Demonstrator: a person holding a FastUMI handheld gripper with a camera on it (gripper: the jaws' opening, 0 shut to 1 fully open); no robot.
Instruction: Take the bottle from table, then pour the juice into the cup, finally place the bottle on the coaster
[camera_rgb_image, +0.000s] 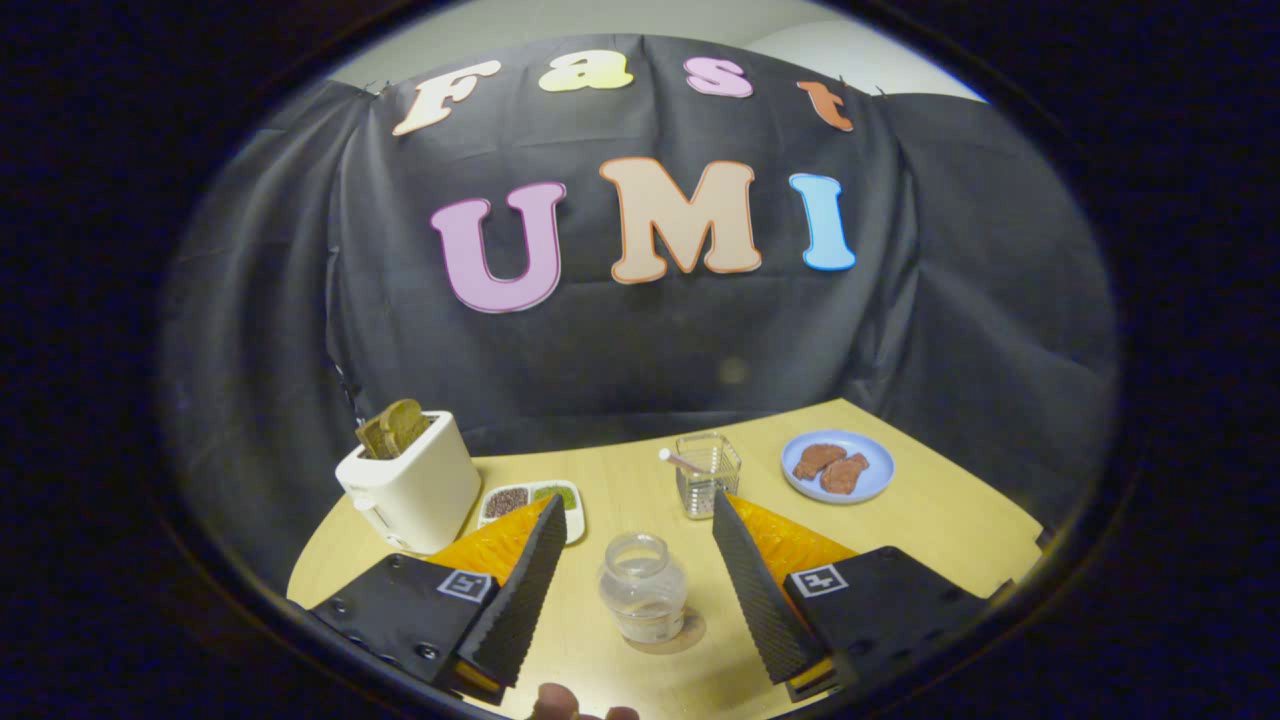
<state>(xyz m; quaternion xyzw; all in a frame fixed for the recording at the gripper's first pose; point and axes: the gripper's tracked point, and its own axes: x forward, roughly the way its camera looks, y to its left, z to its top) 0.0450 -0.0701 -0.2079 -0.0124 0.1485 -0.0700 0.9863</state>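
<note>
Bottle upright on coaster, between spread hand-held gripper fingers, untouched.

Tongs: two-fingered, hand-held. Fingers: flat black wedges, inner faces covered in fine ribbed, grid-textured padding, tapering toward the tips. Backing: bright orange moulded pieces behind each finger. Bases: matte black angular blocks, each bearing a small white square tag with a black pattern. Left block carries several dark round screw heads along its edge. Fingertips of a hand: just visible below the tongs.
</note>
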